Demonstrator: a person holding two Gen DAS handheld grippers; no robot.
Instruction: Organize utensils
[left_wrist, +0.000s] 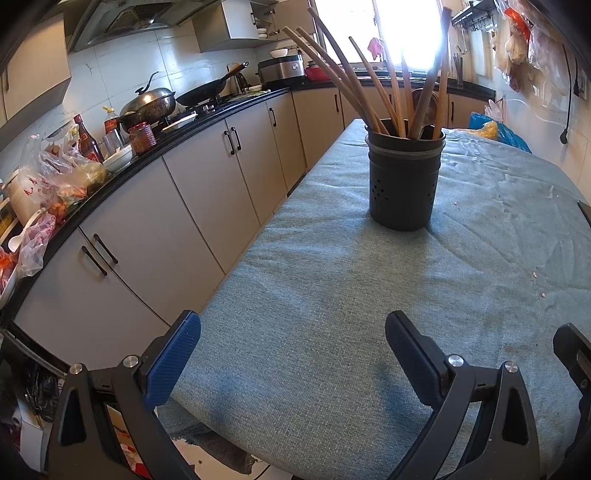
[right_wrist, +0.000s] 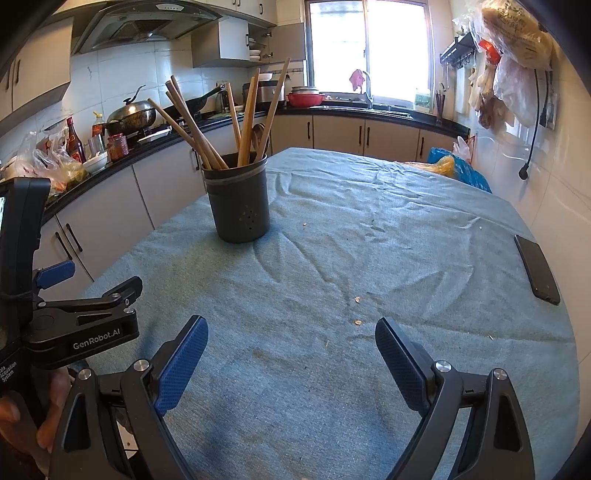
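A dark perforated utensil holder (left_wrist: 404, 181) (right_wrist: 238, 201) stands upright on the blue-grey tablecloth (left_wrist: 332, 295) (right_wrist: 351, 258). Several wooden utensils (left_wrist: 354, 77) (right_wrist: 207, 125) stick out of it, fanned apart. My left gripper (left_wrist: 293, 332) hovers open over the near edge of the table, well short of the holder, with nothing between its fingers. My right gripper (right_wrist: 291, 343) is also open and empty, over the near middle of the cloth, with the holder ahead to its left. The left gripper's body (right_wrist: 74, 314) shows at the left of the right wrist view, held by a hand (right_wrist: 48, 417).
A black phone (right_wrist: 537, 267) lies on the cloth at the right edge. A yellow and blue bag (right_wrist: 454, 168) sits at the far right corner. Small crumbs (right_wrist: 357, 322) dot the cloth. A kitchen counter (left_wrist: 122, 173) with pots, bottles and bags runs along the left.
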